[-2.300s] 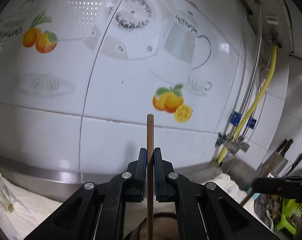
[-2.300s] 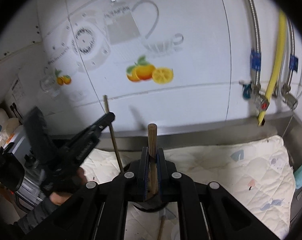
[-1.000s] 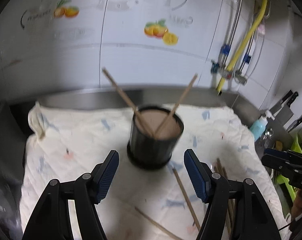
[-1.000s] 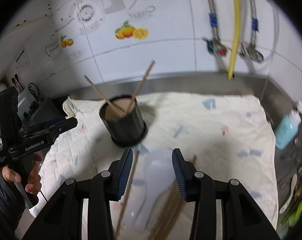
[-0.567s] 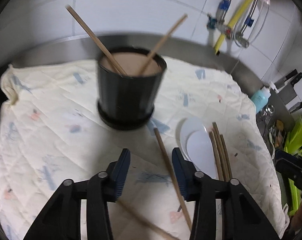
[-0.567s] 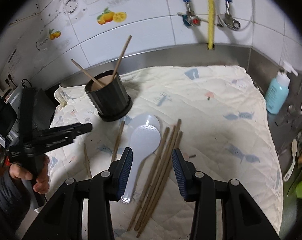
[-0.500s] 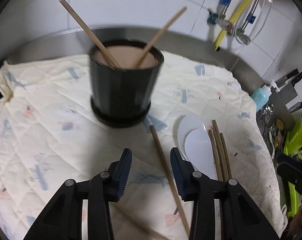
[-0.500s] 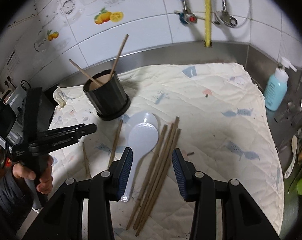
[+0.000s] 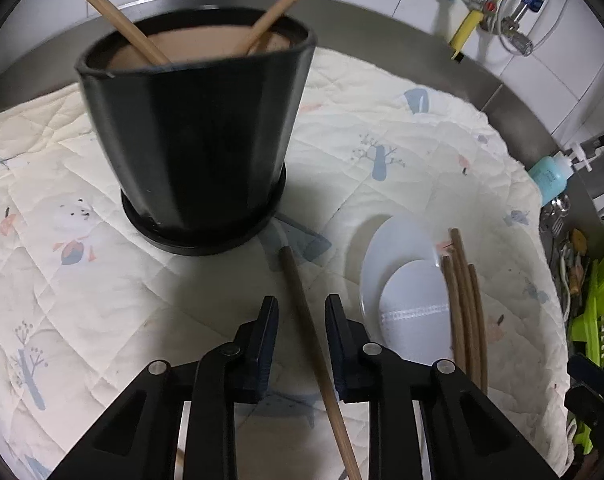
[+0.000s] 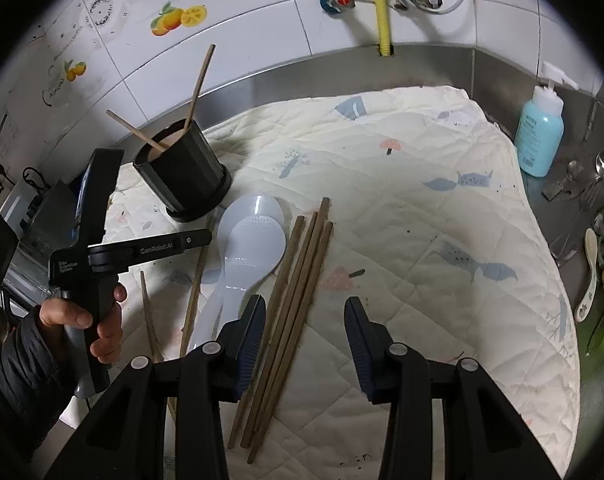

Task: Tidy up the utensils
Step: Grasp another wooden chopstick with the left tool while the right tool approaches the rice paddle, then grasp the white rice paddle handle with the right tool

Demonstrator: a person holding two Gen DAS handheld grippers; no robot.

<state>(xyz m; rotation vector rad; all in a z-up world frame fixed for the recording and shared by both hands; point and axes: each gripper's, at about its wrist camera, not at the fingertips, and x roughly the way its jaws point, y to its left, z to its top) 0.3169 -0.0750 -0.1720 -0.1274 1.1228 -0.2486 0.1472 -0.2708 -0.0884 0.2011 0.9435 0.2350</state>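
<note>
holder (image 9: 197,152): black pot on quilted mat (image 9: 81,320), upright; two chopsticks inside, leaning apart, tips up
left gripper (image 9: 301,320): jaws just been closing, still apart, straddling one chopstick, pads not on it
single chopstick (image 9: 302,308): flat on mat, long axis from holder base toward camera
rice paddle (image 10: 253,236): white, flat on mat, right of that chopstick
chopstick bundle (image 10: 297,280): four, parallel, just beside paddle
right gripper (image 10: 305,316): jaws apart, empty, above bundle
</note>
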